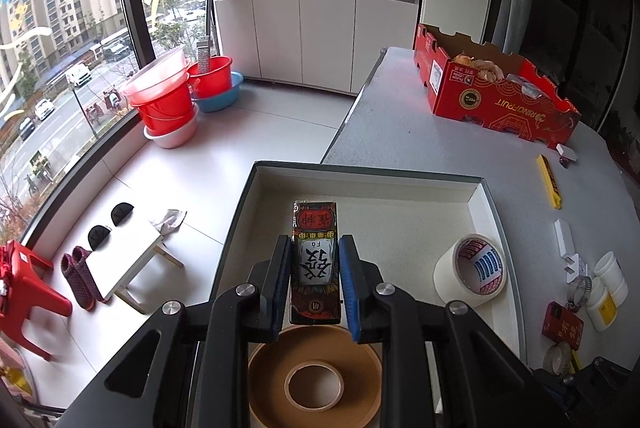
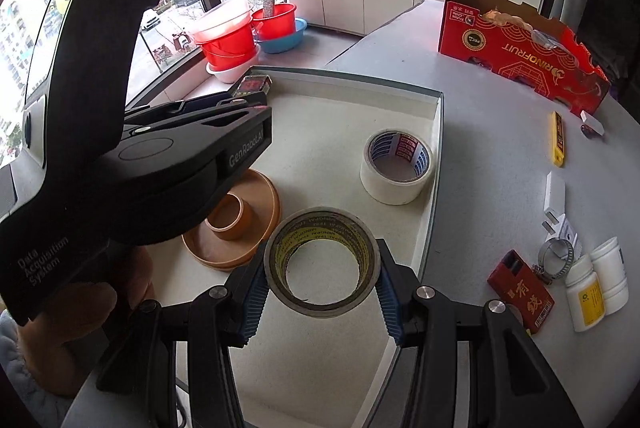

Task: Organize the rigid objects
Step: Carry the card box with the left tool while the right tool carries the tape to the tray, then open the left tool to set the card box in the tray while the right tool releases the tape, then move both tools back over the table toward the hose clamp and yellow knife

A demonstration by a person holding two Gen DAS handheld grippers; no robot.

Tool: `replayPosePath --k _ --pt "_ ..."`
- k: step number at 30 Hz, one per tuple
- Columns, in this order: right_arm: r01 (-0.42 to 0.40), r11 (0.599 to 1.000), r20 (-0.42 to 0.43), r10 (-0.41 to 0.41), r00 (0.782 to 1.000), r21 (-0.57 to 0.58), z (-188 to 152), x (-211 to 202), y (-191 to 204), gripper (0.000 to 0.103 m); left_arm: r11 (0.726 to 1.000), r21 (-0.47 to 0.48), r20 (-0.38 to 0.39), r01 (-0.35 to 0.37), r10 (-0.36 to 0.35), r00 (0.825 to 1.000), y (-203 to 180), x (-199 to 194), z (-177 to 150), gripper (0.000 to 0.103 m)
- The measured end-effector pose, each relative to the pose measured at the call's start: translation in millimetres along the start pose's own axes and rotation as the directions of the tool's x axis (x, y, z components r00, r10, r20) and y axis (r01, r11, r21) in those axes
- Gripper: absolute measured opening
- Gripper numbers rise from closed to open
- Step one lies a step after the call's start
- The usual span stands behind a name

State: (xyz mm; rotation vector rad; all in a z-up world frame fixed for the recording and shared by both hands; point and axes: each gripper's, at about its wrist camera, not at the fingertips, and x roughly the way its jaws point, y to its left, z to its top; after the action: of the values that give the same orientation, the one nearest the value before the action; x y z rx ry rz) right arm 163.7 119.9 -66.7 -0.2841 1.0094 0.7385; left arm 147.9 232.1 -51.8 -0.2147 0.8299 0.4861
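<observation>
My left gripper [image 1: 315, 270] is shut on a red and black card box [image 1: 315, 260], held over the white tray [image 1: 484, 204]; the box also shows in the right wrist view [image 2: 253, 84]. My right gripper [image 2: 322, 278] is shut on a roll of dark tape with yellow print [image 2: 322, 262], low over the tray's near part [image 2: 434, 132]. A brown tape roll [image 1: 314, 380] [image 2: 234, 220] and a white tape roll [image 1: 472, 270] [image 2: 396, 166] lie in the tray.
On the grey counter right of the tray lie a yellow utility knife [image 2: 557, 138], a white plug adapter [image 2: 556, 204], a hose clamp [image 2: 556, 254], a small red box [image 2: 522, 294] and two white bottles [image 2: 596, 286]. A red fruit carton [image 2: 520, 48] stands at the back.
</observation>
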Motion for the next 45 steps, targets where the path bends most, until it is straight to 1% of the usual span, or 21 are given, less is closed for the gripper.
replayPosePath --k 5,11,14,15,16,17,18,19,20,21,22,24,26,27,28,29,33,37,39,41,45 --pt "-0.004 1.000 -0.009 0.004 1.000 -0.004 0.6 4.1 0.3 0.050 1.000 0.005 -0.017 0.000 0.000 1.000 0.7 6.4 0.0 0.026" --pt "-0.008 1.000 -0.026 0.008 1.000 -0.013 -1.2 11.3 3.2 0.050 1.000 0.028 -0.059 0.007 -0.005 0.998 -3.3 21.0 -2.4 0.026" --pt "-0.007 1.000 -0.038 0.006 0.999 -0.014 -3.5 15.9 3.9 0.050 0.999 0.041 -0.084 0.029 -0.026 0.996 -6.1 26.4 -4.8 0.026" --pt "-0.003 1.000 -0.041 0.002 0.999 -0.012 -4.0 17.3 3.6 0.050 0.998 0.045 -0.090 0.038 -0.033 0.995 -7.0 27.2 -5.6 0.030" --pt "-0.002 1.000 -0.042 0.002 0.999 -0.010 -4.8 18.1 3.1 0.050 0.998 0.050 -0.089 0.044 -0.039 0.995 -8.3 26.4 -5.9 0.038" --pt "-0.003 1.000 -0.046 0.002 0.999 -0.010 -5.2 18.7 2.4 0.050 0.998 0.056 -0.080 0.040 -0.035 0.996 -9.4 24.5 -6.0 0.065" --pt "0.000 1.000 -0.048 -0.001 0.999 -0.012 -5.4 19.4 1.7 0.050 0.998 0.062 -0.064 0.030 -0.027 0.998 -10.7 21.6 -6.2 0.088" --pt "0.008 1.000 -0.047 -0.009 0.999 -0.016 -5.8 18.7 1.4 0.052 0.998 0.063 -0.043 0.030 -0.027 0.999 -10.4 17.0 -6.5 0.092" --pt "0.018 1.000 -0.041 -0.019 0.999 -0.021 -6.2 16.1 1.4 0.066 0.997 0.062 -0.026 0.036 -0.034 0.999 -10.1 12.6 -6.4 0.096" --pt "0.040 0.999 -0.027 -0.040 0.999 -0.024 -7.0 11.8 1.8 0.075 0.997 0.056 -0.015 0.047 -0.046 0.999 -8.1 8.9 -5.7 0.103" --pt "0.070 0.997 -0.006 -0.070 0.998 -0.036 -8.0 6.9 2.9 0.083 0.998 0.049 0.003 0.050 -0.050 0.999 -6.3 4.6 -6.4 0.103" --pt "0.091 0.993 0.033 -0.089 0.995 -0.071 -10.9 -4.0 5.2 0.083 0.998 0.034 0.026 0.056 -0.057 0.998 -0.4 -1.7 -7.2 0.103" --pt "0.101 0.991 0.056 -0.096 0.994 -0.086 -15.6 -15.4 4.9 0.084 0.995 0.010 0.020 0.100 -0.100 0.995 6.9 -5.5 -8.8 0.103" --pt "0.106 0.990 0.063 -0.101 0.993 -0.087 -18.5 -20.2 3.2 0.086 0.992 -0.001 0.013 0.124 -0.124 0.992 9.6 -7.0 -11.6 0.103" --pt "0.110 0.991 0.068 -0.105 0.992 -0.079 -22.1 -25.0 0.1 0.098 0.991 -0.004 0.010 0.134 -0.134 0.991 11.0 -7.7 -16.0 0.103" --pt "0.108 0.992 0.081 -0.102 0.991 -0.064 -26.3 -30.3 -4.2 0.102 0.991 0.005 0.008 0.131 -0.131 0.991 11.5 -8.0 -21.4 0.103" --pt "0.109 0.994 0.087 -0.111 0.990 0.021 -43.5 -48.0 -26.7 0.102 0.990 0.044 -0.047 0.136 -0.134 0.990 10.5 -5.2 -39.5 0.103" --pt "0.118 0.985 0.092 -0.130 0.987 0.128 -63.9 -64.3 -53.0 0.102 0.989 0.088 -0.033 0.123 -0.120 0.992 8.8 -11.9 -41.5 0.103" --pt "0.137 0.975 0.090 -0.155 0.984 0.175 -72.9 -71.0 -67.2 0.102 0.987 0.114 -0.033 0.114 -0.111 0.993 8.4 -10.6 -42.6 0.103" --pt "0.155 0.962 0.089 -0.179 0.980 0.226 -84.6 -77.7 -80.3 0.102 0.983 0.120 -0.041 0.137 -0.133 0.990 10.4 -9.1 -41.5 0.103" --pt "0.177 0.928 0.089 -0.217 0.972 0.328 -111.9 -93.9 -103.4 0.102 0.983 0.093 -0.043 0.157 -0.154 0.987 23.4 -7.7 -39.4 0.103"
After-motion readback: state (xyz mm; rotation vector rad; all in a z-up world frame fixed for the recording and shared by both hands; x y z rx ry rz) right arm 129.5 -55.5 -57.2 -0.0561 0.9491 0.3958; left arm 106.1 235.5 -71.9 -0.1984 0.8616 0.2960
